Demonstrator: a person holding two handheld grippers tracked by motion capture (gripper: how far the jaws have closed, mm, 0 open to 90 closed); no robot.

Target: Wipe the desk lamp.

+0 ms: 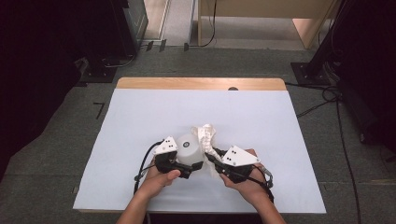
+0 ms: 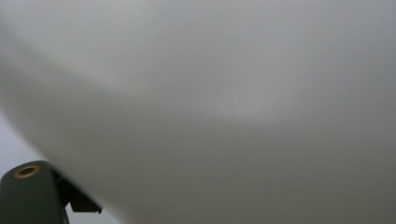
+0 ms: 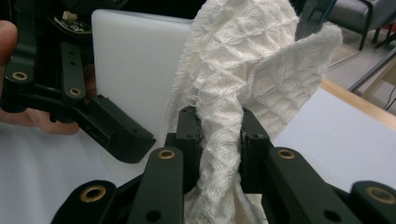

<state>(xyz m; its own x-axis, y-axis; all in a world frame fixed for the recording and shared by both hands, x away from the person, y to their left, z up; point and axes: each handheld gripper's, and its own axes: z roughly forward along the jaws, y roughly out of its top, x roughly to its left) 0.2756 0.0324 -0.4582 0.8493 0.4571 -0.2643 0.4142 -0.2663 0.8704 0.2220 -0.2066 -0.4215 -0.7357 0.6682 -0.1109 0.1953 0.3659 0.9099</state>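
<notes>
A white cylindrical container (image 1: 189,145) stands on the white-covered table (image 1: 140,116) near the front middle. My left gripper (image 1: 192,162) is shut on it from the left. In the left gripper view the container's blurred wall (image 2: 210,116) lies right against the camera, with one finger (image 2: 32,191) at the lower left. My right gripper (image 1: 211,157) is shut on a white waffle-weave cloth (image 1: 205,133). In the right gripper view the cloth (image 3: 243,60) rises bunched from between the pads of the right gripper (image 3: 219,149) and leans on the container (image 3: 135,70). One finger (image 3: 121,135) of the left gripper presses the container's side.
The table's bare wooden strip (image 1: 201,84) runs along the far edge. Black stands and loose cables (image 1: 345,140) lie on the grey floor to the right. A wooden furniture leg (image 1: 308,28) stands beyond the table. White tabletop spreads to the left, right and far side of the hands.
</notes>
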